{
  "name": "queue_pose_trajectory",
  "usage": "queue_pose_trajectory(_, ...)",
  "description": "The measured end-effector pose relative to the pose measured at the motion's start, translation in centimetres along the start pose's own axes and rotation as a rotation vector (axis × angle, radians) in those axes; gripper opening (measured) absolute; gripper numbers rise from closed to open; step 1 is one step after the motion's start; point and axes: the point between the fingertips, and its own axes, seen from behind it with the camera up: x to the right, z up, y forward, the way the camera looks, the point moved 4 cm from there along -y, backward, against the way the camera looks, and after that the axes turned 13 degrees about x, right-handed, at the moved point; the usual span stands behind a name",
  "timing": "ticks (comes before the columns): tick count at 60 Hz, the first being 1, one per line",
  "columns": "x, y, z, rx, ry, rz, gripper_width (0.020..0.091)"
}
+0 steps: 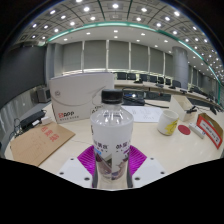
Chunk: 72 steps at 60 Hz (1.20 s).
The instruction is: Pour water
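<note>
Item 1: gripper (111, 163), two fingers with magenta pads (88, 158) on their inner faces; both pads press against the sides of the water bottle, so the claw is closed on it

Item 2: water bottle (111, 135), clear plastic, white cap on, upright, white label with red print around its lower body; held between the fingers, above the near edge of the table

Item 3: table (150, 140), pale top, carries the remaining items

Item 4: white box (80, 98), large, red lettering low on its front; stands behind the bottle and to its left, toward the far edge of the table

Item 5: cardboard sheet (40, 143), brown and flat, lies on the left part of the table, near its front edge

Item 6: cup (170, 122), pale, yellowish low down, stands to the right of the bottle, well apart from it

Item 7: red-edged card (209, 129), lies at the right edge of the table, beyond the cup

Background: office room with rows of ceiling lights (112, 20) and desks (150, 92) beyond the table
</note>
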Motion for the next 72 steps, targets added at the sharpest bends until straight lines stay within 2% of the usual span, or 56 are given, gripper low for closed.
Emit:
queue_pose_trajectory(14, 0.0, 1.2, 6.4, 0.037, 0.133, 0.042, 0.0396)
queue_pose_trajectory(23, 1.9, 3.9, 12.2, 0.092, 0.47, 0.065, 0.0394)
queue_pose_trajectory(32, 4.1, 7.2, 16.9, 0.107, 0.928, 0.129, 0.0392)
queue_pose_trajectory(42, 8.2, 11.2, 17.8, 0.088, 1.402, 0.155, 0.039)
queue_pose_trajectory(57, 12.9, 14.6, 15.4, 0.045, 1.951, 0.144, 0.0392)
queue_pose_trajectory(72, 14.8, 13.9, 13.9, -0.02, 2.102, 0.113, 0.039)
